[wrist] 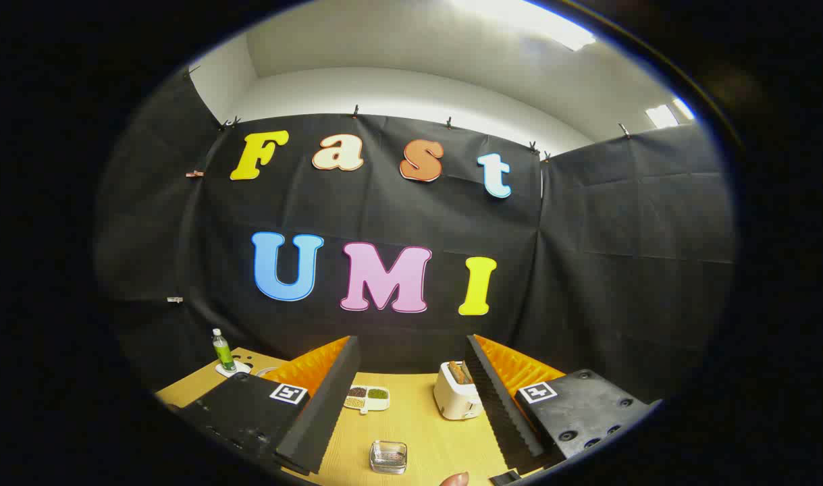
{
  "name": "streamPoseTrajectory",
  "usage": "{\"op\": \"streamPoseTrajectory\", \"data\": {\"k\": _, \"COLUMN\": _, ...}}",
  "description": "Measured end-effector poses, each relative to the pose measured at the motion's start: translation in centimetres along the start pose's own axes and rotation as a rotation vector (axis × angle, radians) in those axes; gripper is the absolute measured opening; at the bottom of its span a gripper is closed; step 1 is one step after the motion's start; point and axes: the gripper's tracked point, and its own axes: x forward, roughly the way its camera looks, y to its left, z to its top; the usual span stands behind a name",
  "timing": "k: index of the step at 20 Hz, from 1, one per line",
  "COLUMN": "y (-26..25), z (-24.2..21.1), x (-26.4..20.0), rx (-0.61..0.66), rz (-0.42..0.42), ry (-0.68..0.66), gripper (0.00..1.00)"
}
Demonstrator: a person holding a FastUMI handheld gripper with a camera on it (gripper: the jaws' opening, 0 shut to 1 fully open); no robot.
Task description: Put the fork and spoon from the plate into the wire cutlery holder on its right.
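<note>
While the gripper (411, 405) points level at the booth wall, its fingers stand wide apart with nothing between them. No plate, fork, spoon or wire holder is visible from here, so I can't give a bearing or long axis for the cutlery; my guess is they sit lower or nearer than the camera looks, and the next move needs a downward tilt first.

On the wooden table (418, 432) between the fingers:
- small clear glass dish (388, 456), nearest
- divided dish of beans (367, 397), further off
- white toaster (457, 391) against the right finger
- green bottle (223, 350) beyond the left finger
- fingertip (456, 479) near the glass dish

Legible writing: none on the objects; each finger mount carries a square coded marker (288, 393).
</note>
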Motion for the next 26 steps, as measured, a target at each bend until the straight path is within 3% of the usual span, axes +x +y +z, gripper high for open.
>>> {"op": "streamPoseTrajectory", "data": {"k": 10, "y": -0.8, "z": -0.7, "x": 3.8, "rx": 0.030, "rz": 0.180, "ry": -0.001, "gripper": 0.97}}
{"op": "streamPoseTrajectory", "data": {"k": 26, "y": 2.6, "z": 1.7, "x": 0.6, "rx": 0.012, "rz": 0.043, "ry": -0.007, "gripper": 0.97}}
